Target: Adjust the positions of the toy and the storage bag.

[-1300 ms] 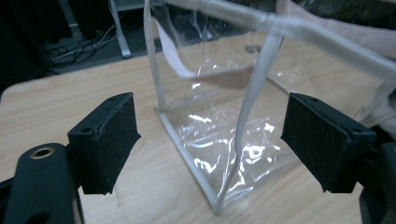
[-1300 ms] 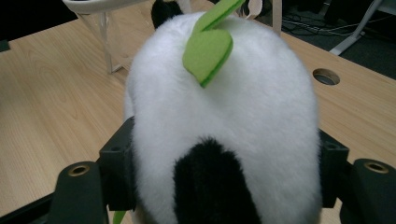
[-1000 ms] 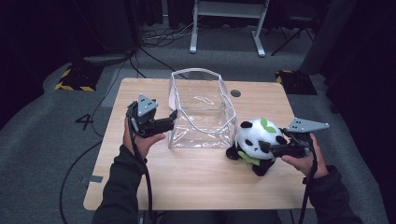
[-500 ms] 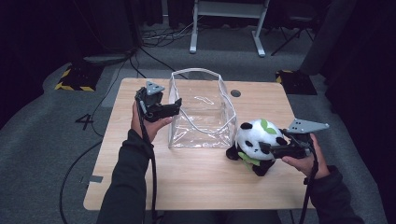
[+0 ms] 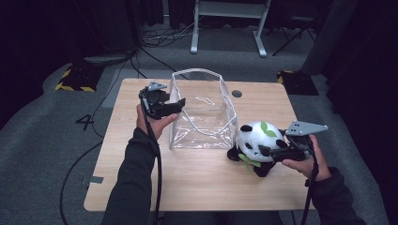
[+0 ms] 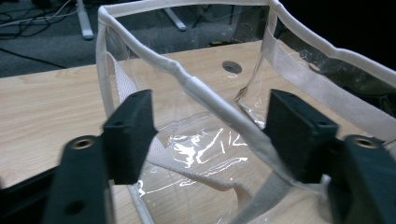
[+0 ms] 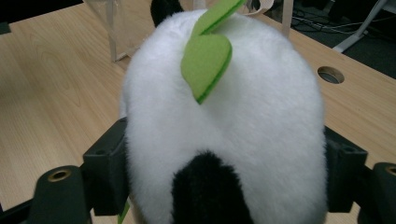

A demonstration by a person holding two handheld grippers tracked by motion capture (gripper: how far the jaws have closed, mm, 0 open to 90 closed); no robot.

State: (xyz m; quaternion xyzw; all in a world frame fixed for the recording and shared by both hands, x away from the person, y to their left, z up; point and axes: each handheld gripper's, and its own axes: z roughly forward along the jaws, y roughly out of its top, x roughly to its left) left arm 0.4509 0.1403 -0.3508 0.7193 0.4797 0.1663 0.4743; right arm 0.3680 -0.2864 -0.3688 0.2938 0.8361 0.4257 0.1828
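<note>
Gripping panda plush (image 5: 257,140), right gripper (image 5: 266,152), clear bag (image 5: 202,117) nearby

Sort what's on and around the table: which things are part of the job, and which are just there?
In the job:
- panda plush, between the right gripper jaws
- clear bag, its strap between the open left gripper jaws

Just there:
- table
- floor cables
- metal stand

Table (image 5: 202,183) evenly lit, surroundings dark; glare on plastic, near jaws blurred.
</note>
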